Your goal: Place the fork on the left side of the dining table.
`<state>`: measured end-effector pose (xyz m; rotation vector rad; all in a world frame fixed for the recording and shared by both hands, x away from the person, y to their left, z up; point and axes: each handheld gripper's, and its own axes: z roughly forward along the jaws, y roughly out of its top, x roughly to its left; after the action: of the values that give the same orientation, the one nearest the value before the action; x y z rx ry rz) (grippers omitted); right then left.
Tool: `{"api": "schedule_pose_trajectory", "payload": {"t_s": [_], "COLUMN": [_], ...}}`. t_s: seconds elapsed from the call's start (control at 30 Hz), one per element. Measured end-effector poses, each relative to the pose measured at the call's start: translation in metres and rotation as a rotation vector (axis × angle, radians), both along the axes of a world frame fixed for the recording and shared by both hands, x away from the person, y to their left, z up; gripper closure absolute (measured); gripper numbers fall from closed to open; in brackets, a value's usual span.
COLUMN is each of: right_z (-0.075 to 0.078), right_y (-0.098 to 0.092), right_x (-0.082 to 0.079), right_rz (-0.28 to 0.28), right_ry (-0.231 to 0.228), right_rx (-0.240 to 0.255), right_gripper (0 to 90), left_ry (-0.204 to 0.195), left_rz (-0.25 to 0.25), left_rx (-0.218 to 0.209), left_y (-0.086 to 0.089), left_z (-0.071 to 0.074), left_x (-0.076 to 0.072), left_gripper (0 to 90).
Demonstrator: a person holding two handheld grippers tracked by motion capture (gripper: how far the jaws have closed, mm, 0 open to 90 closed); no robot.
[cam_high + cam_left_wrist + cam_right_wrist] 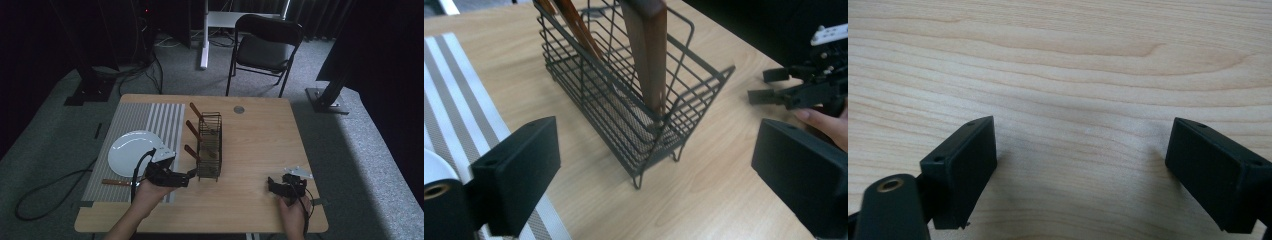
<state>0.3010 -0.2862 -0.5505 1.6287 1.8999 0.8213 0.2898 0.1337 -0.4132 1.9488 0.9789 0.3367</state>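
Note:
A dark wire basket (210, 145) stands mid-table with three wooden-handled utensils (192, 152) leaning out of its left side. My left gripper (192, 173) is open at the basket's near left corner, empty. In the left gripper view the basket (624, 100) sits just ahead between the jaws, one wooden handle (646, 55) rising from it. A white plate (131, 152) lies on the striped mat (150, 125), and a wooden-handled knife (117, 182) lies near the mat's front. My right gripper (271, 183) is open and empty, low over bare wood (1073, 75) at the front right.
The table's front edge (200, 231) is close behind both hands. A round grommet (239, 109) sits at the far middle of the table. A black folding chair (267, 42) stands beyond the table. The right gripper (794, 92) shows at the right of the left gripper view.

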Motion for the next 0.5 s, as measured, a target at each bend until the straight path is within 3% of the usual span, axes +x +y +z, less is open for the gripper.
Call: {"api": "schedule_pose_trajectory", "payload": {"t_s": [0.1, 0.2, 0.23, 0.3, 0.5], "right_z": [0.000, 0.000, 0.000, 0.000, 0.000], "right_y": [0.000, 0.000, 0.000, 0.000, 0.000], "right_x": [0.000, 0.000, 0.000, 0.000, 0.000], "right_rz": [0.000, -0.001, 0.000, 0.000, -0.001], "right_ry": [0.000, 0.000, 0.000, 0.000, 0.000], "right_rx": [0.001, 0.001, 0.000, 0.000, 0.001], "right_gripper": [12.7, 12.7, 12.7, 12.7, 12.7], "left_ry": [0.007, 0.004, 0.001, 0.010, 0.030], "left_rz": [0.006, 0.028, 0.031, 0.033, 0.049], "left_rx": [-0.020, -0.014, -0.016, -0.013, -0.064], "left_y": [-0.003, -0.007, -0.008, -0.010, -0.014], "left_z": [0.001, 0.000, 0.000, -0.002, -0.003], "left_x": [0.003, 0.005, 0.006, 0.008, 0.015], "left_gripper": [8.2, 8.7, 14.0, 15.0, 21.9]}}
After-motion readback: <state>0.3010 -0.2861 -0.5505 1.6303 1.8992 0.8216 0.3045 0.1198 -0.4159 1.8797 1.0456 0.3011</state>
